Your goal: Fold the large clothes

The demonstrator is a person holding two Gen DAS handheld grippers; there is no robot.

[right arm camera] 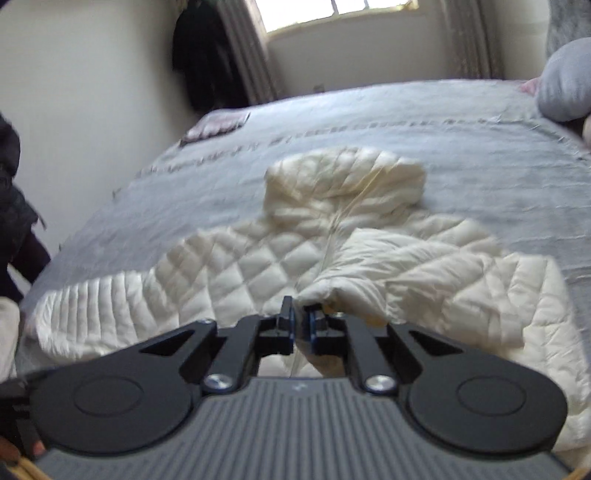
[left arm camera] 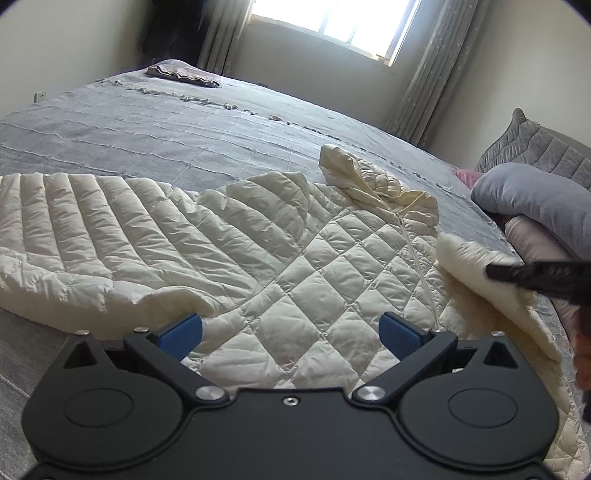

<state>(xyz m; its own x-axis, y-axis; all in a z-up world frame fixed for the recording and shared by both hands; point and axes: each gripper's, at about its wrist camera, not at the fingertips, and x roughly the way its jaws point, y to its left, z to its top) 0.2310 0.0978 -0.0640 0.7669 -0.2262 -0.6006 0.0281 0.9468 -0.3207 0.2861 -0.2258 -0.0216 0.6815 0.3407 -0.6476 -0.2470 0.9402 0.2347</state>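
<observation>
Left gripper (left arm camera: 290, 334), black two-finger frame with blue pads: fingers spread wide, nothing between them, poised over the near part of the garment.

Right gripper (right arm camera: 301, 319), black frame with a grey ribbed body: fingers pressed together, pinching a fold of the garment's fabric. In the left wrist view it appears as a dark bar at the right edge, with a lifted cream edge of the garment against it.

Cream quilted puffer jacket (left arm camera: 236, 258): spread across the near part of the bed, diamond stitching on the body, parallel channels on the sleeve reaching left, hood (right arm camera: 343, 181) lying at the far end. A zip line runs down the middle.

Left wrist view only: grey quilted cushion (left arm camera: 539, 147) at the far right and a wall socket (left arm camera: 40, 96) at the left. Right wrist view only, blurred: dark clothing hanging (right arm camera: 207, 59) beside the curtain.

Surface: grey striped bedspread (left arm camera: 166, 125) with tufted rows, carrying a folded pinkish cloth (left arm camera: 183, 75) at its far corner and a rounded grey-blue pillow (left arm camera: 535, 195) at the right.

Room: pale walls, bright window (left arm camera: 332, 22), grey curtains (left arm camera: 428, 70) at either side.
</observation>
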